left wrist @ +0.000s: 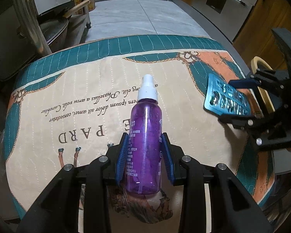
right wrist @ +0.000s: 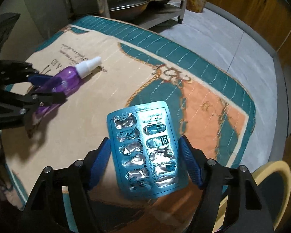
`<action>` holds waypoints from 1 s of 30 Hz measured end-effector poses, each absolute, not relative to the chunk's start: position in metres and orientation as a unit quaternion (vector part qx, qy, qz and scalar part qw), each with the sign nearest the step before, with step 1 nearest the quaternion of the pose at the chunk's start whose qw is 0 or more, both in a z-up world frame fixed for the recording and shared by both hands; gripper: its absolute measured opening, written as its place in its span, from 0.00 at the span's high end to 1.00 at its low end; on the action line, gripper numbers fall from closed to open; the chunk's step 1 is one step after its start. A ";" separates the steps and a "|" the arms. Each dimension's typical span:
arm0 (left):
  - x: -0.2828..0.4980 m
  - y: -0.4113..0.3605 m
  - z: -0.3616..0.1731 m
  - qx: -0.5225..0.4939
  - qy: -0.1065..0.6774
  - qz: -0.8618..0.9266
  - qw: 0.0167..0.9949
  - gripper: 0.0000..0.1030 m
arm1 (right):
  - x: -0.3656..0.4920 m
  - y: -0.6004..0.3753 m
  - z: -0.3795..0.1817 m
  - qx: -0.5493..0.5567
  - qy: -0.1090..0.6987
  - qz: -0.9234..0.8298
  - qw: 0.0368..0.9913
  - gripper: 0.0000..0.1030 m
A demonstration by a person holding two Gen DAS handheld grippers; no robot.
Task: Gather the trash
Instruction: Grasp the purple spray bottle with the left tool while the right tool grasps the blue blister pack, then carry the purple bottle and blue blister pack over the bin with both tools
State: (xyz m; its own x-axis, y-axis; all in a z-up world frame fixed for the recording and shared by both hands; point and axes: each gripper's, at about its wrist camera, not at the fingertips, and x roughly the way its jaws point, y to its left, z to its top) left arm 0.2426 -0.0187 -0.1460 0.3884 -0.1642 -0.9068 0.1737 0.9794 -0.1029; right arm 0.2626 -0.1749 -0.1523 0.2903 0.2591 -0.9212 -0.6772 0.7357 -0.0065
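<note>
1. Two hand-held grippers work above a quilted mat (left wrist: 71, 89) printed with script lettering.
2. Left gripper (left wrist: 145, 153): its blue pads (left wrist: 122, 159) clamp the body of a purple spray bottle (left wrist: 145, 151), whose white nozzle (left wrist: 147, 88) points straight ahead of the fingers.
3. Right gripper (right wrist: 144, 155): its blue pads (right wrist: 99, 165) press both long edges of a blue blister pack (right wrist: 145, 151), held flat between the fingers with its torn foil pockets facing up.
4. Seen from the left wrist, the right gripper (left wrist: 242, 99) with the blister pack (left wrist: 226, 97) sits ahead and to the right.
5. Beyond the mat, ahead of the right gripper, a pan (right wrist: 130, 5) rests on a metal rack (right wrist: 164, 13).
</note>
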 end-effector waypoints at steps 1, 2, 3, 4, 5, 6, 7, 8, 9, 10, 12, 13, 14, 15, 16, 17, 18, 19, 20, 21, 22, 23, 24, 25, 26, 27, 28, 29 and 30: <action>0.243 -0.019 -0.146 0.003 0.544 -0.102 0.833 0.69 | 0.259 -0.174 -0.152 -0.199 0.515 0.302 0.777 0.30; 0.242 -0.019 -0.146 0.000 0.543 -0.103 0.833 0.69 | 0.256 -0.173 -0.151 -0.197 0.516 0.303 0.777 0.30; 0.241 -0.019 -0.145 -0.002 0.543 -0.105 0.833 0.69 | 0.251 -0.171 -0.150 -0.195 0.516 0.305 0.776 0.30; 0.240 -0.020 -0.144 -0.004 0.543 -0.106 0.833 0.69 | 0.247 -0.170 -0.148 -0.197 0.514 0.305 0.777 0.30; 0.238 -0.021 -0.144 -0.005 0.542 -0.107 0.834 0.69 | 0.243 -0.169 -0.146 -0.198 0.512 0.303 0.779 0.30; 0.237 -0.021 -0.143 -0.005 0.540 -0.108 0.834 0.69 | 0.241 -0.170 -0.144 -0.197 0.510 0.301 0.781 0.30; 0.235 -0.022 -0.141 -0.004 0.538 -0.109 0.836 0.69 | 0.239 -0.171 -0.141 -0.194 0.508 0.298 0.784 0.30; 0.233 -0.023 -0.139 -0.004 0.536 -0.110 0.837 0.69 | 0.236 -0.171 -0.138 -0.190 0.507 0.296 0.787 0.30; 0.231 -0.023 -0.137 -0.004 0.535 -0.110 0.838 0.69 | 0.234 -0.173 -0.136 -0.187 0.505 0.294 0.790 0.30; 0.229 -0.024 -0.134 -0.004 0.532 -0.110 0.840 0.69 | 0.230 -0.174 -0.133 -0.181 0.503 0.292 0.793 0.30; 0.226 -0.024 -0.128 -0.005 0.525 -0.111 0.844 0.69 | 0.222 -0.176 -0.127 -0.170 0.498 0.288 0.800 0.30; 0.225 -0.023 -0.125 -0.007 0.522 -0.111 0.845 0.69 | 0.217 -0.176 -0.123 -0.167 0.495 0.285 0.804 0.30; 0.224 -0.023 -0.122 -0.009 0.519 -0.112 0.847 0.69 | 0.211 -0.177 -0.119 -0.164 0.491 0.282 0.808 0.30; 0.223 -0.023 -0.118 -0.012 0.515 -0.113 0.849 0.69 | 0.207 -0.176 -0.116 -0.162 0.488 0.280 0.811 0.30; 0.221 -0.023 -0.114 -0.016 0.510 -0.114 0.852 0.69 | 0.202 -0.178 -0.113 -0.160 0.484 0.277 0.814 0.30; 0.219 -0.023 -0.110 -0.018 0.506 -0.115 0.855 0.69 | 0.198 -0.179 -0.109 -0.158 0.481 0.274 0.818 0.30; 0.217 -0.023 -0.106 -0.019 0.500 -0.116 0.858 0.69 | 0.194 -0.181 -0.104 -0.155 0.476 0.268 0.823 0.30; 0.215 -0.023 -0.103 -0.020 0.497 -0.116 0.860 0.69 | 0.190 -0.182 -0.100 -0.151 0.473 0.265 0.827 0.30; 0.213 -0.023 -0.099 -0.021 0.492 -0.116 0.863 0.69 | 0.186 -0.185 -0.096 -0.148 0.469 0.261 0.831 0.30; 0.210 -0.023 -0.095 -0.022 0.486 -0.118 0.866 0.69 | 0.180 -0.188 -0.090 -0.145 0.462 0.257 0.836 0.30; 0.209 -0.024 -0.093 -0.022 0.483 -0.119 0.867 0.69 | 0.177 -0.191 -0.086 -0.141 0.458 0.253 0.840 0.30; 0.207 -0.025 -0.090 -0.023 0.480 -0.119 0.869 0.69 | 0.172 -0.196 -0.080 -0.134 0.452 0.249 0.846 0.30; 0.205 -0.026 -0.088 -0.025 0.477 -0.122 0.870 0.69 | 0.168 -0.200 -0.076 -0.129 0.448 0.245 0.850 0.30; 0.205 -0.027 -0.086 -0.027 0.476 -0.123 0.870 0.69 | 0.165 -0.204 -0.072 -0.122 0.444 0.239 0.855 0.30; 0.203 -0.028 -0.084 -0.029 0.474 -0.124 0.871 0.69 | 0.161 -0.210 -0.068 -0.113 0.440 0.232 0.860 0.30; 0.202 -0.030 -0.082 -0.030 0.471 -0.126 0.872 0.69 | 0.158 -0.216 -0.064 -0.104 0.436 0.227 0.865 0.30; 0.201 -0.031 -0.081 -0.032 0.469 -0.129 0.873 0.69 | 0.157 -0.222 -0.062 -0.096 0.434 0.223 0.868 0.30; 0.200 -0.033 -0.079 -0.033 0.467 -0.132 0.874 0.69 | 0.154 -0.226 -0.060 -0.087 0.431 0.216 0.871 0.30; 0.199 -0.036 -0.077 -0.033 0.465 -0.135 0.874 0.69 | 0.151 -0.234 -0.056 -0.078 0.427 0.209 0.876 0.30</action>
State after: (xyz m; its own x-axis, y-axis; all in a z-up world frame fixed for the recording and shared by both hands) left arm 0.1989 -0.0363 -0.0769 0.5317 -0.2672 -0.8037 0.2053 0.9613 -0.1839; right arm 0.1513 -0.2339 -0.0555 0.5474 0.2999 -0.7813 -0.4324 0.9007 0.0427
